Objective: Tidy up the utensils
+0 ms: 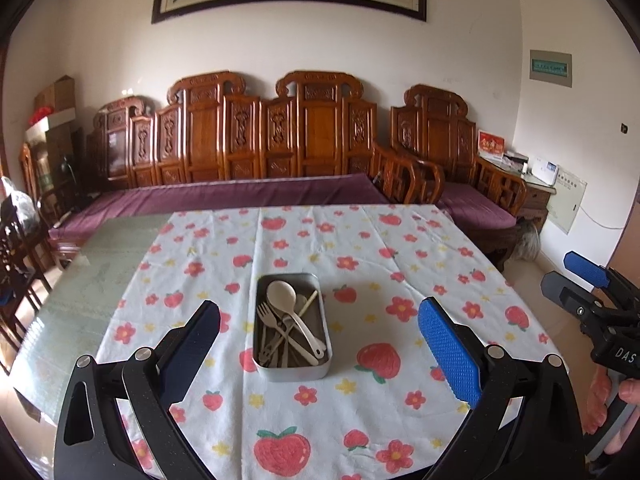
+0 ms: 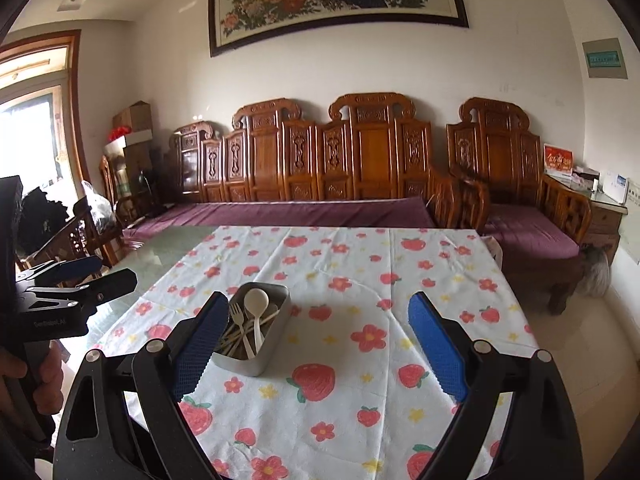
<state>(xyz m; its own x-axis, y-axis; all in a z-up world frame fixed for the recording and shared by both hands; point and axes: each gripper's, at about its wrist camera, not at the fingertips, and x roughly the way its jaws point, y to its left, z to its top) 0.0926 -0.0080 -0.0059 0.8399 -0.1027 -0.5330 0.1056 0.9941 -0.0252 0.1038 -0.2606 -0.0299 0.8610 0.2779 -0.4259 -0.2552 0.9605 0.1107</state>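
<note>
1. The metal tin (image 1: 291, 364) stands on the strawberry-print tablecloth (image 1: 360, 420), near the table's middle.
2. The tin holds cream-coloured utensils piled loosely: a spoon (image 1: 282, 294), a fork (image 1: 267, 316), and overlapping handles.
3. The left gripper (image 1: 320, 344) is spread wide, holding nothing.
4. The right gripper (image 2: 316, 344) is likewise wide apart and empty.

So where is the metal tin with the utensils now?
The metal tin stands on the strawberry tablecloth near the table's middle. In the left wrist view it is central; in the right wrist view it sits left of centre.
</note>
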